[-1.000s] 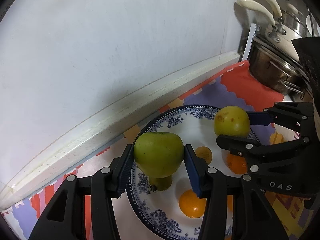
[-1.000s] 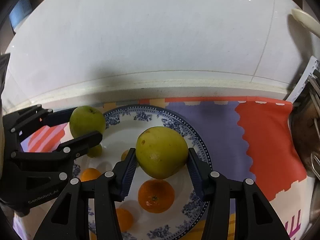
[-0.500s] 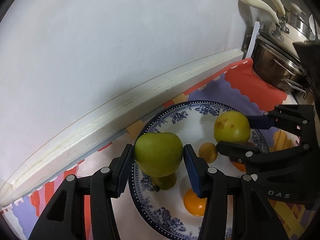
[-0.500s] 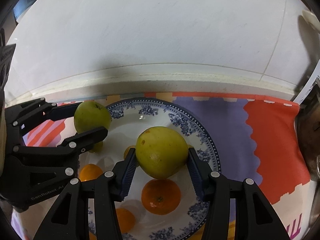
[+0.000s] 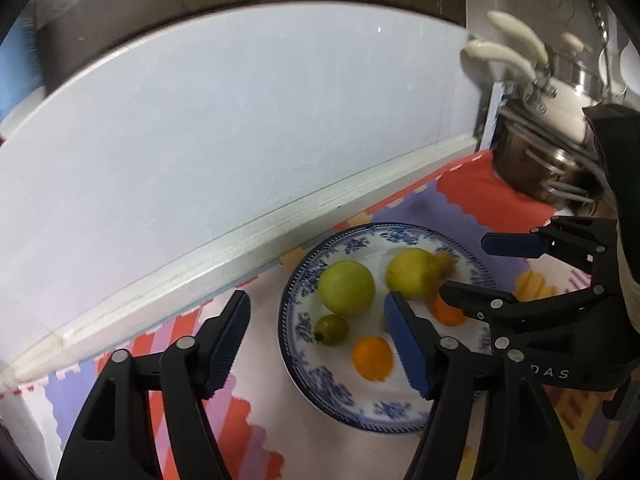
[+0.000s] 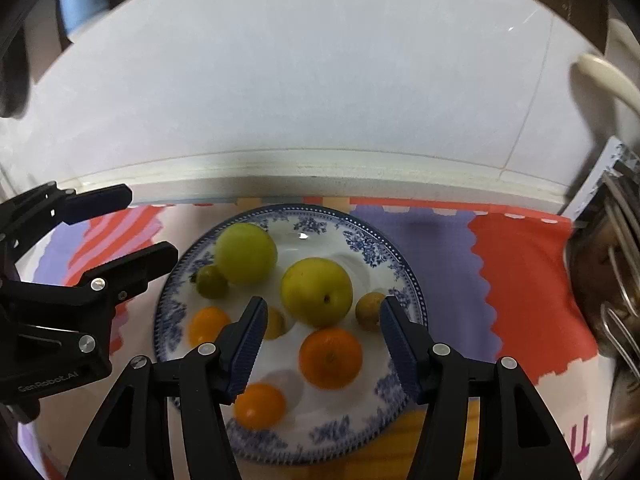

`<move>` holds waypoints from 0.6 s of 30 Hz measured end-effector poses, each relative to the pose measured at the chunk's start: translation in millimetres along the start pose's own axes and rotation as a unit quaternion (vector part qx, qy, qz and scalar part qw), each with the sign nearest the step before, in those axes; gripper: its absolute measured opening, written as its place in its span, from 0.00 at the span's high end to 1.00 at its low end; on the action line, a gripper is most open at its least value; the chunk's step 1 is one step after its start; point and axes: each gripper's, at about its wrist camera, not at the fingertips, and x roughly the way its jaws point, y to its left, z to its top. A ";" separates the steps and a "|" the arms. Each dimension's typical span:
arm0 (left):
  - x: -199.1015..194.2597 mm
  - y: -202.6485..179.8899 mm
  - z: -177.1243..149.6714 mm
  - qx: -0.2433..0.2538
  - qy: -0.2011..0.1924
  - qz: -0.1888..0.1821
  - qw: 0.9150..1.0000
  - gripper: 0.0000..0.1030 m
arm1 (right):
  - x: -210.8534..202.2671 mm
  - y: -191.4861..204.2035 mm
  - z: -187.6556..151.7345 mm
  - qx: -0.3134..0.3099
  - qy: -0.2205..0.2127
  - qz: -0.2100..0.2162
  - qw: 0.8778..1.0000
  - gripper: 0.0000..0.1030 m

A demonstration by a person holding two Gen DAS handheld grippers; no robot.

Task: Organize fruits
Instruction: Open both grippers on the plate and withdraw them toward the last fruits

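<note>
From the left wrist view, the left tool [image 5: 316,336] fills the lower part of the frame with its jaws released; they have just been opening, and nothing is pressed between its blue pads. Beyond it, at lower centre, sits the blue-patterned plate [image 5: 320,390] on a colourful mat [image 5: 420,208] that covers the table. On the plate the green apple [image 5: 346,288] lies free, with the yellow-green fruit [image 5: 412,274] just to its right (somewhat blurred here). A small green fruit [image 5: 331,330] and an orange [image 5: 372,358] lie nearer the camera. The right tool [image 5: 466,268] reaches in from the right edge, and stacked metal pots [image 5: 532,160] stand at the upper right.

From the right wrist view, the right tool [image 6: 322,316] sits at the bottom, also let go, its jaws having just been opening. The yellow-green fruit [image 6: 316,292] rests on the plate [image 6: 400,268] between and beyond the pads, apparently untouched by them. The green apple [image 6: 246,254] lies up and to the left, touching the small green fruit [image 6: 211,282]. A large orange [image 6: 331,358] lies between the pads, with smaller oranges [image 6: 259,406] lower down. The left tool [image 6: 126,226] stands open at the left edge.
</note>
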 end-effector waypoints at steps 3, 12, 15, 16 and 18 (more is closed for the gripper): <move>-19.8 -5.6 -7.1 -0.006 -0.011 0.007 1.000 0.27 | -24.1 6.4 -9.0 -0.007 -0.016 -0.006 1.000 0.43; -71.3 -27.4 -28.3 -0.007 -0.036 0.013 0.999 0.21 | -89.6 18.1 -35.4 -0.023 -0.061 -0.035 0.997 0.43; -86.8 -37.7 -33.4 0.000 -0.044 0.015 0.999 0.18 | -110.7 18.5 -46.2 -0.026 -0.074 -0.043 0.996 0.43; -93.6 -42.6 -35.7 0.002 -0.047 0.014 0.999 0.18 | -115.5 18.6 -49.3 -0.027 -0.077 -0.046 0.996 0.43; -102.2 -48.8 -38.2 0.005 -0.052 0.012 0.999 0.16 | -128.2 19.6 -57.7 -0.029 -0.086 -0.051 0.995 0.43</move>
